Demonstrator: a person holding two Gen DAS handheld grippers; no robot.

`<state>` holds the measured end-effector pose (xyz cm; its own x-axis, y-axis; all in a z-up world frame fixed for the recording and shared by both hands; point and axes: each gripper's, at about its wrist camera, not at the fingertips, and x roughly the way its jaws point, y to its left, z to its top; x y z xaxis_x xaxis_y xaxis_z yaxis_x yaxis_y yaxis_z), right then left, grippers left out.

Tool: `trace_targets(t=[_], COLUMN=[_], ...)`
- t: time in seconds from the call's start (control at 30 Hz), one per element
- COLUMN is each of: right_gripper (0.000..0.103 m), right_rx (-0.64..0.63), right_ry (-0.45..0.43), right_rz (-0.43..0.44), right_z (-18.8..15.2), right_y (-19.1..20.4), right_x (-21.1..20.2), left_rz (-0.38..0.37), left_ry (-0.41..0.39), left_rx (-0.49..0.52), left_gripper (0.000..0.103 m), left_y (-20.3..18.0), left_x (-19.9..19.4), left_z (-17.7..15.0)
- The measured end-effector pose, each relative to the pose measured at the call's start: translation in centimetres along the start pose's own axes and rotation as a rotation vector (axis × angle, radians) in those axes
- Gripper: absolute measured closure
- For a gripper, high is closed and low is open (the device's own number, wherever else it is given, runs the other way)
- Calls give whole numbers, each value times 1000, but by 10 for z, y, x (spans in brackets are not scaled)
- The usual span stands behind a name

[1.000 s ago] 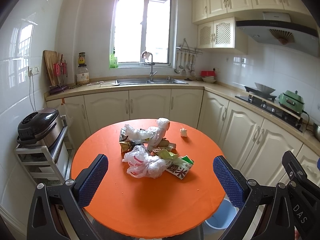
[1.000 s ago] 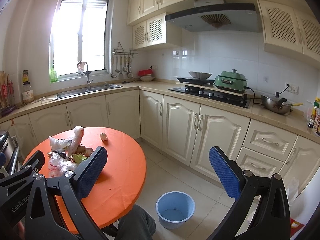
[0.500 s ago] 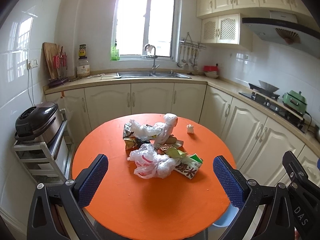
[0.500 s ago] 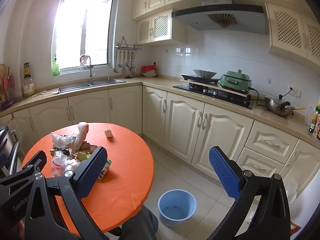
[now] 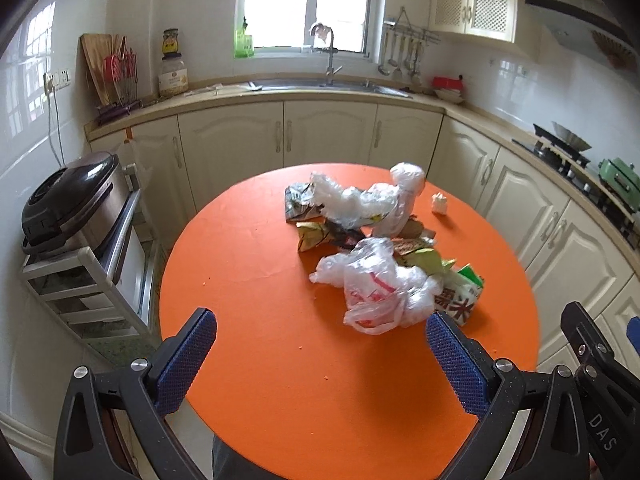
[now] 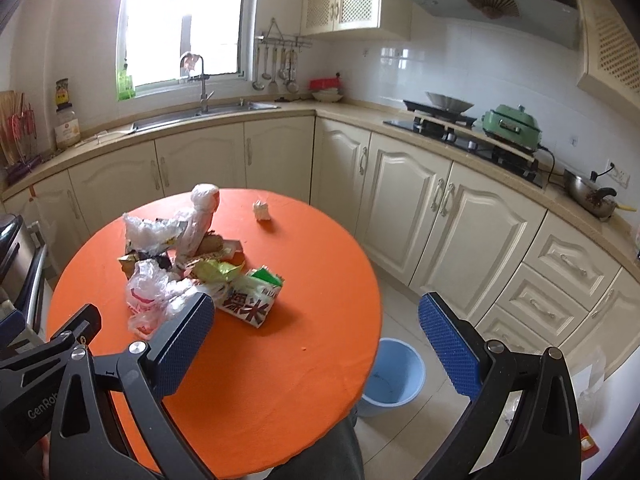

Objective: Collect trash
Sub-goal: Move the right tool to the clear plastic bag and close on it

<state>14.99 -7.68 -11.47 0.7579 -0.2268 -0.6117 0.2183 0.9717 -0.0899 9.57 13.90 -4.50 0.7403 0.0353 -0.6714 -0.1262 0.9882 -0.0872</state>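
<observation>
Both grippers had come forward and tipped down since a second ago, so the orange table filled far more of each view. Nearest, the left gripper hung over the table's near edge with its jaws spread wide and nothing between them. The right gripper was likewise wide apart and empty, its left finger over the table, its right finger over the floor.

Just beyond, at about 1 o'clock in the left view, lay the trash pile: a crumpled white plastic bag with red print at the near end, touching a green and white carton (Chinese characters on its face). Behind these sat brownish wrappers and clear plastic wrap. A small white wad of paper rested apart from the pile, toward the table's far side.

On the floor at 5 o'clock from the table stood a blue bucket. Farther off ran the cream cabinets, the sink under the window, and a green pot by the stove.
</observation>
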Motion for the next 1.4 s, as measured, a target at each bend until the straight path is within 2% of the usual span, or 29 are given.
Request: trace_targets(t=[0.17,0.37,0.67,0.87,0.9,0.93,1.0,1.03,1.13,1.4], right_gripper=[0,0,0,1,12,35,52,58,63,64], right_rx=[-54,-73,-76,-16,-10,-4,5,-11,-48,-139], right_ry=[111,225,333,398,398,393,388,374,362,348], right_rz=[1,60,188,284,296,321,374,369,384,486], right_z=[-6,-9,-3,-5,-5,-5,-3,-2,-4,-20], right_y=[31,60,104,113,113,113,113,115,115,85], right_x=[39,83,133,159,160,159,154,149,139,94], left_rz=[5,12,71,87,86,82,75,72,63,29], left_ry=[149,251,286,317,320,325,329,328,315,282], left_rx=[-39,-97,-178,-185,-184,-183,-180,-177,-172,-159], left_gripper=[1,1,1,1,1,1,1,1,1,1], left_y=[27,52,93,90,86,85,83,81,81,73], left_x=[50,87,121,149,152,155,158,157,149,114], left_z=[6,22,39,42,42,41,41,41,40,29])
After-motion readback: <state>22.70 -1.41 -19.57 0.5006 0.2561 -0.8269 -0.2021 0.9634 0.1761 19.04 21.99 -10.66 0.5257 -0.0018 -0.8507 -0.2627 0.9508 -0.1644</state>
